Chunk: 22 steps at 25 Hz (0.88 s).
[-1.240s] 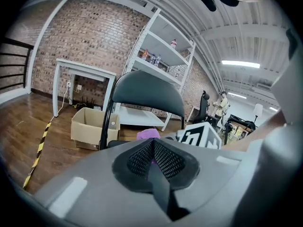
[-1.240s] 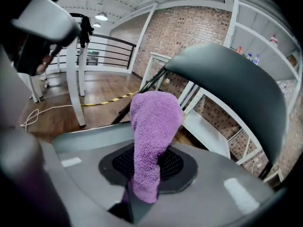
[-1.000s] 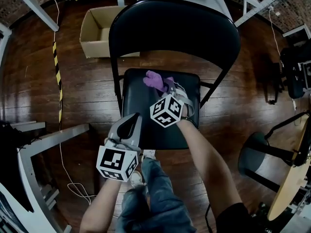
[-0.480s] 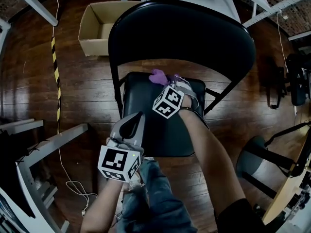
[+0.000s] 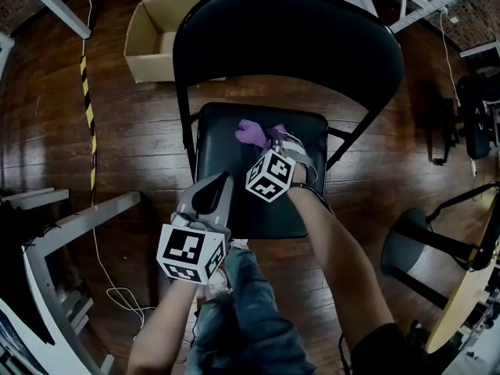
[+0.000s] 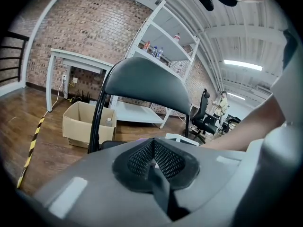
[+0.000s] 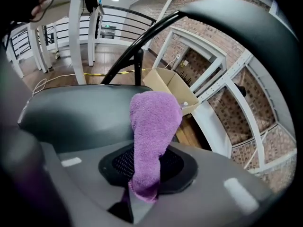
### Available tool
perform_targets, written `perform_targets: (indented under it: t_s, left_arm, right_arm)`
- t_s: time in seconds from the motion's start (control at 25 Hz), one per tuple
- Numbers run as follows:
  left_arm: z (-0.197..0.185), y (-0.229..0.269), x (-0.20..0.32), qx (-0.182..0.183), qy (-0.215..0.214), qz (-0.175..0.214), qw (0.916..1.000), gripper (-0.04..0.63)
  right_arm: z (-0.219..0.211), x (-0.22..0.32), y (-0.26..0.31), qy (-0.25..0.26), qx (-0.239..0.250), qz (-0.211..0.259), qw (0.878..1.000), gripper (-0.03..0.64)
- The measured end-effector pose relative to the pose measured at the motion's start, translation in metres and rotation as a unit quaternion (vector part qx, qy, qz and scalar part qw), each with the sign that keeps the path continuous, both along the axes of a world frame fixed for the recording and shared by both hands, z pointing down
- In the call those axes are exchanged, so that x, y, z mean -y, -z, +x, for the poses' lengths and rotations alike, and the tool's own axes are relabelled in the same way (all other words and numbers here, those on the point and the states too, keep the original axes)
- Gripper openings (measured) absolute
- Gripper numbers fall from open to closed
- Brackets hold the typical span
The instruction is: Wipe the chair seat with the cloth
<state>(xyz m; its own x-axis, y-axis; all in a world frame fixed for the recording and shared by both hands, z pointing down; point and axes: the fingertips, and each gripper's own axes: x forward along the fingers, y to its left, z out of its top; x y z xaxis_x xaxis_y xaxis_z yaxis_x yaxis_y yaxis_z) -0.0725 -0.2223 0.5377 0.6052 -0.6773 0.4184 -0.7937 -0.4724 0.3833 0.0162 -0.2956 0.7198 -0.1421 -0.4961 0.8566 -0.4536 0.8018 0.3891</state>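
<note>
A black folding chair stands before me, its seat (image 5: 234, 158) dark and shiny under a curved backrest (image 5: 289, 41). My right gripper (image 5: 272, 137) is shut on a purple cloth (image 5: 251, 132) that rests on the rear middle of the seat. In the right gripper view the cloth (image 7: 152, 136) sticks out from between the closed jaws, over the seat (image 7: 75, 115). My left gripper (image 5: 212, 190) hovers at the seat's front left corner, shut, with nothing in it. Its view shows the backrest (image 6: 142, 79) ahead.
An open cardboard box (image 5: 150, 41) sits on the wooden floor behind the chair to the left. A white table frame (image 5: 62, 233) is at my left, a stool (image 5: 422, 248) at my right. The person's legs (image 5: 242, 319) are below the seat's front edge.
The right gripper pushed the cloth toward the seat's rear edge, then drew it back toward the middle. The left gripper stayed at the front left corner.
</note>
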Motion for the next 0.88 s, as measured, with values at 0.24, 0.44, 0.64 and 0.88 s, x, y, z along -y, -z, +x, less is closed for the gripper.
perform_targets:
  t_s: [0.24,0.44,0.64,0.88]
  left_arm:
    - [-0.001,0.003,-0.034,0.006,-0.016,0.005,0.9998,0.003]
    - [-0.006,0.006,-0.062,0.012,-0.025,0.007,0.9996,0.003]
    - [-0.012,0.010,-0.083,0.017,-0.030,0.010,0.9994,0.003]
    - [-0.014,0.015,-0.106,0.015,-0.030,0.017,0.9993,0.003]
  right_arm:
    - [-0.011,-0.062,-0.001,-0.001,0.016,-0.009,1.000,0.081]
    - [-0.023,-0.107,0.005,-0.009,0.033,-0.010,0.999,0.081]
    - [-0.028,-0.150,0.006,-0.015,0.039,-0.007,0.999,0.081]
    - [-0.032,-0.199,0.007,-0.024,0.047,-0.012,0.999,0.081]
